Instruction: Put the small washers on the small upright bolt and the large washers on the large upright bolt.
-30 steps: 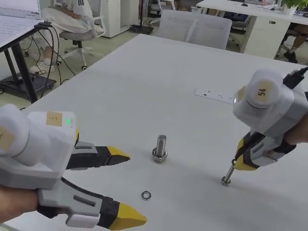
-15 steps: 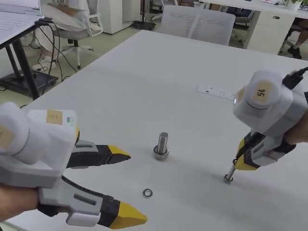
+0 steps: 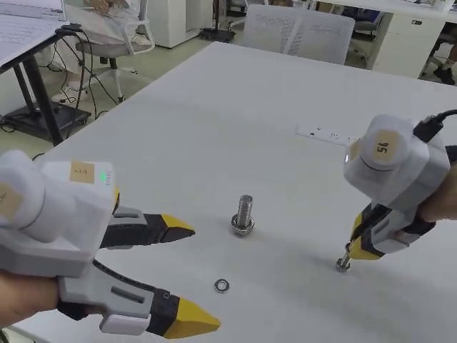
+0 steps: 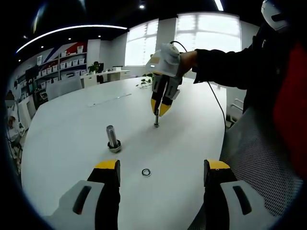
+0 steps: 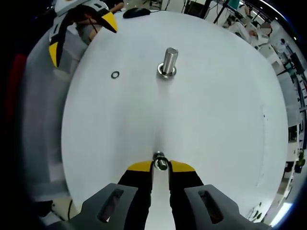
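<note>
Pinching: right gripper [image 3: 355, 250], jaws drawn almost together on the shank of the small bolt [image 3: 343, 263], which stands on the table [image 3: 214, 128] at near right.
Left gripper [image 3: 200, 279]: jaws spread wide, empty, near left.
Small washer [image 3: 222, 286]: loose, flat on the table, just right of the left gripper's open jaws, nearer than the large bolt.
Large bolt [image 3: 243, 215]: upright, centre; ring at its foot, washer or head, cannot tell.
Risk, washer: thin and flat, so it may slip from the jaw tips and skate away.
Risk, small bolt: likely to topple if the right gripper loosens or is nudged.
</note>
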A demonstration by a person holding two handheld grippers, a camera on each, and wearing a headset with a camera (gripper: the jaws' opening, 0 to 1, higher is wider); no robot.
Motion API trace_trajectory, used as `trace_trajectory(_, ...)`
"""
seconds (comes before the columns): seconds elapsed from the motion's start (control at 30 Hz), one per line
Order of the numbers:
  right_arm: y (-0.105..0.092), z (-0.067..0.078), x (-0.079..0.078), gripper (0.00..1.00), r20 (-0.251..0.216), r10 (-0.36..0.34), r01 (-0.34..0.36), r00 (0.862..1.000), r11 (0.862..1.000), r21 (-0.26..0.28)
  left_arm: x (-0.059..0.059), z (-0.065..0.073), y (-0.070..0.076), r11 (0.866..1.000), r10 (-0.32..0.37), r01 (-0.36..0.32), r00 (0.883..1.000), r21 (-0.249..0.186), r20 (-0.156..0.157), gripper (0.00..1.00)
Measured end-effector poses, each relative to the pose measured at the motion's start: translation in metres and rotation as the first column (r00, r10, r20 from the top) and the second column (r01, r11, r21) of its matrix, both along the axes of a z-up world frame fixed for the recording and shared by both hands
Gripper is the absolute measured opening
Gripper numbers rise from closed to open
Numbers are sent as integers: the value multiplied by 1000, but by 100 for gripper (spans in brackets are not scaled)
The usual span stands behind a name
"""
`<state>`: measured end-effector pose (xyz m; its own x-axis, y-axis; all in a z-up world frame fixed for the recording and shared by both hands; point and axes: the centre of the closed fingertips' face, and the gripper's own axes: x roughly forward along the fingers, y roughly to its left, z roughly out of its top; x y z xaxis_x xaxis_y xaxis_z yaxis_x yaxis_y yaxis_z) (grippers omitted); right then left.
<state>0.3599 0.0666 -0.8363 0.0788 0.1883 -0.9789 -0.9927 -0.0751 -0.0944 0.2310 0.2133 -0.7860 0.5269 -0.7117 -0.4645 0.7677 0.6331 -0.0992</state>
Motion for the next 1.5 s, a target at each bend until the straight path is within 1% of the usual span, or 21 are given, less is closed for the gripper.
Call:
trace_trajectory(0.3, 1, -14, 1, 13, -19, -5, 5, 1000, 1000, -6, 1, -2, 0, 1000, -2, 2, 1000, 0, -8, 70)
trace_trajectory(0.63, 2, -21, -3, 13, -33, -12, 12, 999, 1000, -5, 0, -4, 0, 1000, -1, 1, 1000, 2, -12, 70)
trace_trajectory(0.97, 2, -26, -4, 14, -44, -16, 16, 999, 1000, -7, 0, -5, 1, 1000, 2, -2, 1000, 3, -13, 70)
trace_trajectory(1.5, 4, -27, -6, 16, -47, -11, 11, 999, 1000, 1, -1, -4, 2, 1000, 6, -6, 1000, 5, -14, 70)
